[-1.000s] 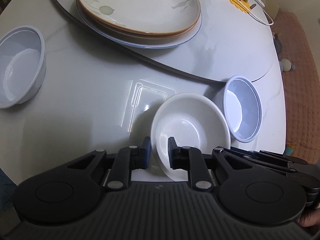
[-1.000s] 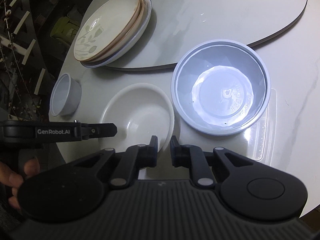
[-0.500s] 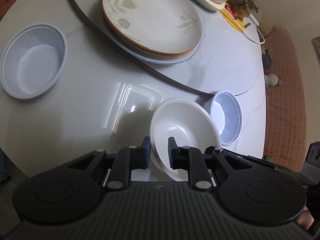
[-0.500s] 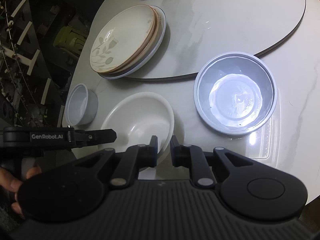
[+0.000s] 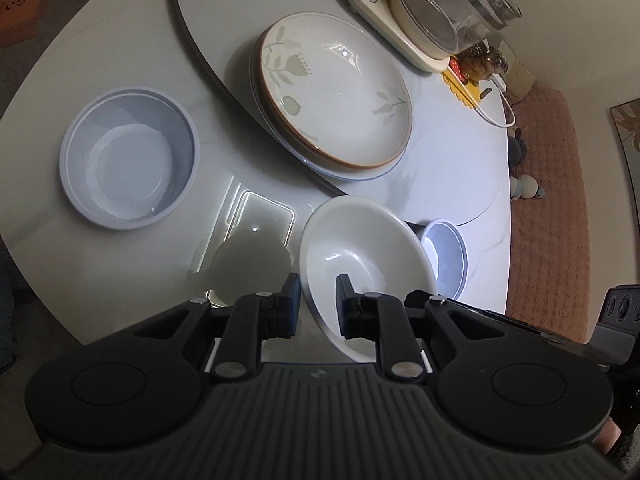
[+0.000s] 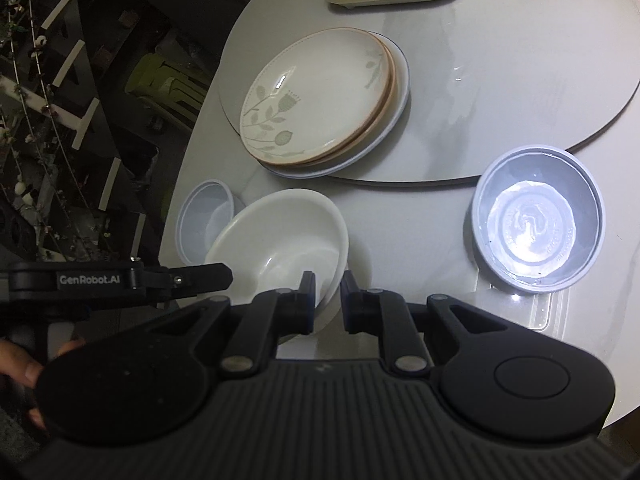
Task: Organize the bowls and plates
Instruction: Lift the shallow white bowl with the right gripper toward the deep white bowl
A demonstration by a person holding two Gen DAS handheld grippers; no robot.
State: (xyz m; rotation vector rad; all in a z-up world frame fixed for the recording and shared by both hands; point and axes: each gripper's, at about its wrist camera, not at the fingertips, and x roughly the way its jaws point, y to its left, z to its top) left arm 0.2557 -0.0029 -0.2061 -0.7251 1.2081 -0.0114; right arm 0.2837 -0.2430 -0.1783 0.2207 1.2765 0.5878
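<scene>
plain white bowl (image 5: 366, 252); two pale blue-grey bowls, large (image 5: 129, 162) and small (image 5: 446, 258); cream top plate (image 5: 335, 94) with grey-green leaf and flower pattern and brown rim, on a white plate with blue rim; white marbled table (image 5: 92, 64); black grippers.

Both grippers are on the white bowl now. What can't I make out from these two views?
- Left wrist view: the white ceramic bowl hides most of the small pale blue plastic cup.
- Right wrist view: the floral plate on top covers the stacked plates under it; count unclear.
- Both views: the glass kettle is cut off by the top edge.
</scene>
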